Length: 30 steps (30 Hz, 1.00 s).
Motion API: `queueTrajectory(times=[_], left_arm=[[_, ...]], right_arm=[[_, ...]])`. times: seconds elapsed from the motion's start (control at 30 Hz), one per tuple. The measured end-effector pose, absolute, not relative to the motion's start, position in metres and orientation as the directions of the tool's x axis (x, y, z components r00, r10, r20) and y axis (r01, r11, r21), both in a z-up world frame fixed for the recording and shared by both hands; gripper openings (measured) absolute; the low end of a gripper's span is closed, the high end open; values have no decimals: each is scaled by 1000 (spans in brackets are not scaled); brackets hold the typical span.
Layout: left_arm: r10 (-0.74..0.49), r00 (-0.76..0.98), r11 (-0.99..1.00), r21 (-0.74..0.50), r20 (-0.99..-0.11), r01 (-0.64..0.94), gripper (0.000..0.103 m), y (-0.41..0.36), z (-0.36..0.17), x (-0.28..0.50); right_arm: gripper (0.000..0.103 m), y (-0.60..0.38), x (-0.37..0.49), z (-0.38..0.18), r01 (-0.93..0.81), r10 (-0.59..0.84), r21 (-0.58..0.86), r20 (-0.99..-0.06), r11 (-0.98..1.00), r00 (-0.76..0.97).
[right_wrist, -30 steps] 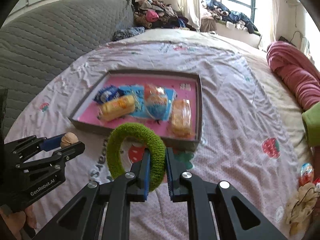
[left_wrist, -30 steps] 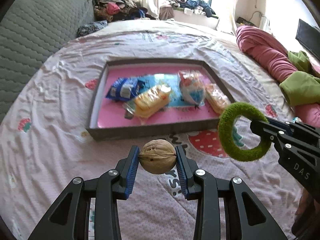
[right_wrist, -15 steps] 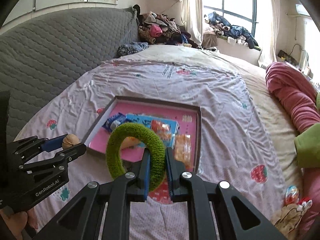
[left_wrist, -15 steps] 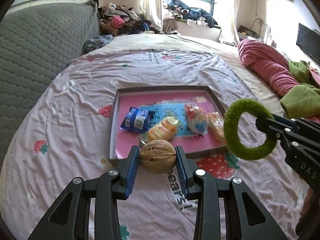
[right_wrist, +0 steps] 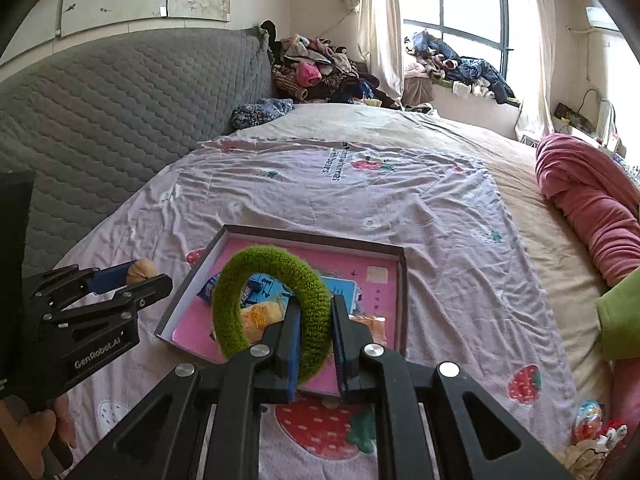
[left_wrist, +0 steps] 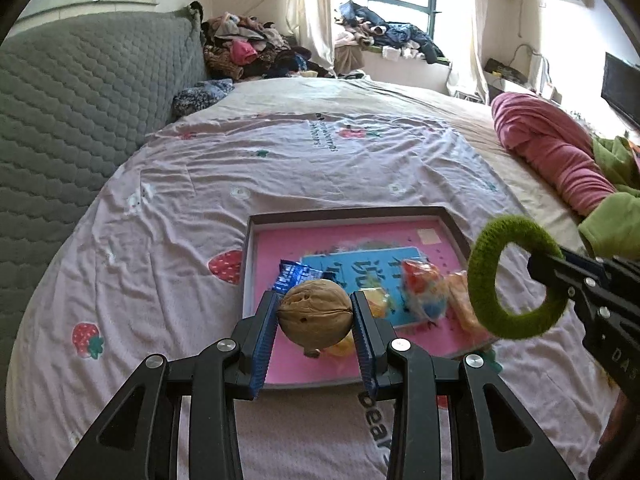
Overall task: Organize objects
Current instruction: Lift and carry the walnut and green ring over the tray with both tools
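My left gripper is shut on a brown walnut and holds it in the air above the near edge of a shallow pink-bottomed box on the bed. The left gripper also shows in the right wrist view. My right gripper is shut on a fuzzy green ring, held upright above the box's near right side; the ring also shows in the left wrist view. The box holds several wrapped snacks.
A pink strawberry-print sheet covers the bed. A grey quilted headboard stands at the left. A rolled pink blanket and green cloth lie at the right. Small toys sit at the near right. Clothes pile up by the window.
Both grippers have risen and drawn back from the box, still holding the walnut and the ring. The box now looks smaller and lower in both views.
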<state>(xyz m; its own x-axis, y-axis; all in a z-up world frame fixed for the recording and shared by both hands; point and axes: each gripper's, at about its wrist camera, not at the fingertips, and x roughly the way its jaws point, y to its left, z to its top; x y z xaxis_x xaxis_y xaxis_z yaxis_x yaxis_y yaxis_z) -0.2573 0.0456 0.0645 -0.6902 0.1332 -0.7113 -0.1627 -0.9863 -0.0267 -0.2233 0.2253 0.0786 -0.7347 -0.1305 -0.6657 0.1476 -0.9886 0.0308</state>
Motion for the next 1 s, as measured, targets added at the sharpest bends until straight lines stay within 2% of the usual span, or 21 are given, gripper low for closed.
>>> queueTrajectory(times=[0.27, 0.57, 0.67, 1.0], left_arm=[[146, -677, -987, -61, -721, -148, 37, 33, 33, -285], [129, -669, -989, -47, -732, -139, 38, 31, -13, -306], [108, -677, -991, -21, -728, -135, 38, 31, -22, -309], [131, -675, -990, -54, -726, -134, 38, 27, -33, -313]], right_arm=[[15, 205, -245, 49, 168, -147, 36, -681, -985, -717], [15, 195, -262, 11, 176, -163, 55, -702, -983, -693], [15, 197, -265, 2, 170, -161, 58, -700, -984, -696], [15, 197, -269, -12, 169, -149, 41, -700, -985, -699]])
